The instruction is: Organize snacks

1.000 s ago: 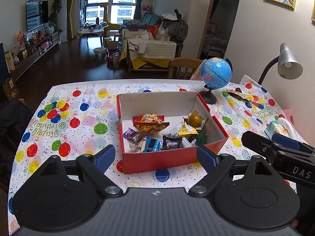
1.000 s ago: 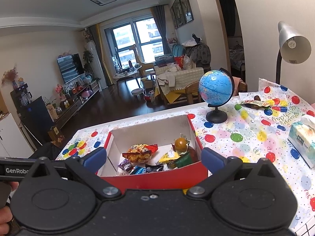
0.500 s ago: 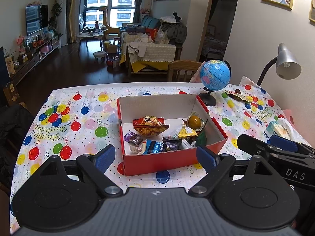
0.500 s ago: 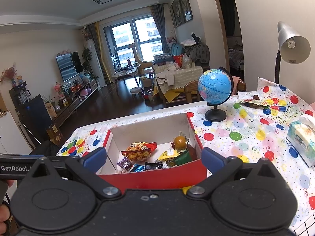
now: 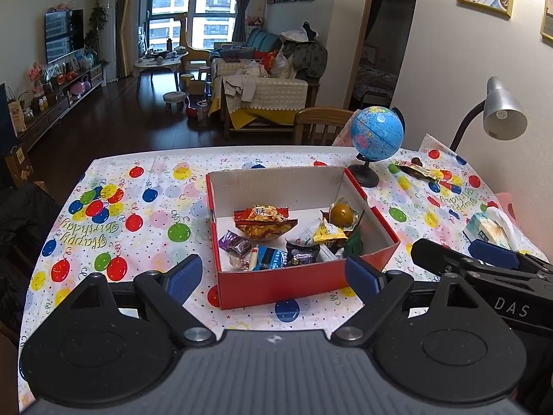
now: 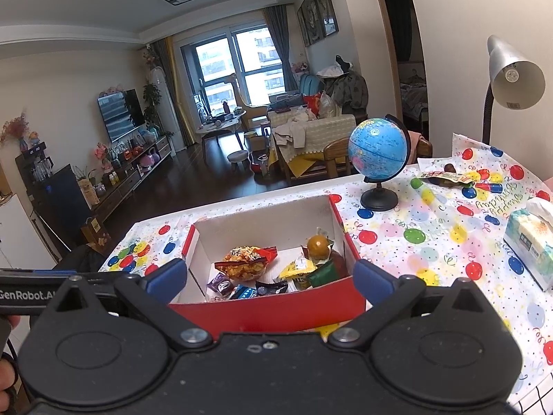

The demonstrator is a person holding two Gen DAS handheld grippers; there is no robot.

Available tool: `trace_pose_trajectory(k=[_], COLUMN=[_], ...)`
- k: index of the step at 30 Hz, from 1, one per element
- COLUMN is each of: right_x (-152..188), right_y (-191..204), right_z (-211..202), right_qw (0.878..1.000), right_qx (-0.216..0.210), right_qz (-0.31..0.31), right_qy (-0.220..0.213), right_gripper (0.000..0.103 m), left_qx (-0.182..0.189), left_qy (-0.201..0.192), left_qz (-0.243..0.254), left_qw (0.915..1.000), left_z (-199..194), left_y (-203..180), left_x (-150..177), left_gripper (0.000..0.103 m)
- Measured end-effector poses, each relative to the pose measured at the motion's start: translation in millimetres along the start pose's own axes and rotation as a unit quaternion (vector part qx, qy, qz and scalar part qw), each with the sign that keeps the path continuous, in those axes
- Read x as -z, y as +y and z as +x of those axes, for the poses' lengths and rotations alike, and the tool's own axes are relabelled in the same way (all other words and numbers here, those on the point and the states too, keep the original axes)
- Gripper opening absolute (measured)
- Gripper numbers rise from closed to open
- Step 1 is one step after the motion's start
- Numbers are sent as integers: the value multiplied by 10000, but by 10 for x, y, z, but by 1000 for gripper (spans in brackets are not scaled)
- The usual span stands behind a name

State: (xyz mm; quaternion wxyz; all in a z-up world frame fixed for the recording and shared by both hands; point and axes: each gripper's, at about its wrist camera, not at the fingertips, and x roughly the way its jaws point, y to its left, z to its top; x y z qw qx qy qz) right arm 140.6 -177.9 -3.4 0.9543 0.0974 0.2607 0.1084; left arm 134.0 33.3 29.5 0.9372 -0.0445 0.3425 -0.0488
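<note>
Inspecting: I see both grippers poised at the near side of the red box (image 5: 276,285).
Left gripper (image 5: 273,276): fingers spread wide, gripping nothing.
Right gripper (image 6: 269,282): fingers spread wide, gripping nothing.
Snacks (image 5: 266,224): piled inside the box, toward its near and right walls.
Stray packet (image 5: 414,170): lies on the surface beyond the globe (image 5: 376,133).
Surface (image 5: 138,228): covered by a balloon-print cloth.
Tissue pack (image 6: 528,238): right of the box, well apart.

Open red cardboard box (image 5: 293,288) with white inside, sat upright on the balloon-print tablecloth (image 5: 138,207), snack packets (image 5: 276,238) heaped loosely at its near end, an orange chip bag (image 5: 265,223) in the middle, one more wrapper (image 5: 416,169) well apart beyond the globe.
</note>
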Motion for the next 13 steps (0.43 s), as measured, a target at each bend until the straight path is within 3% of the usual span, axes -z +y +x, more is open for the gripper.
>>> trace_pose_trajectory(k=[13], right_x=[48], right_y=[44], right_z=[30], right_qw=[10000], right_qx=[27], right_qz=[0], right_qy=[91], right_gripper=[103], left_qx=[31], left_qy=[69], left_qz=[-29], left_qw=[10000], left_z=[10], left_y=[85], left_x=[35], left_gripper=[90])
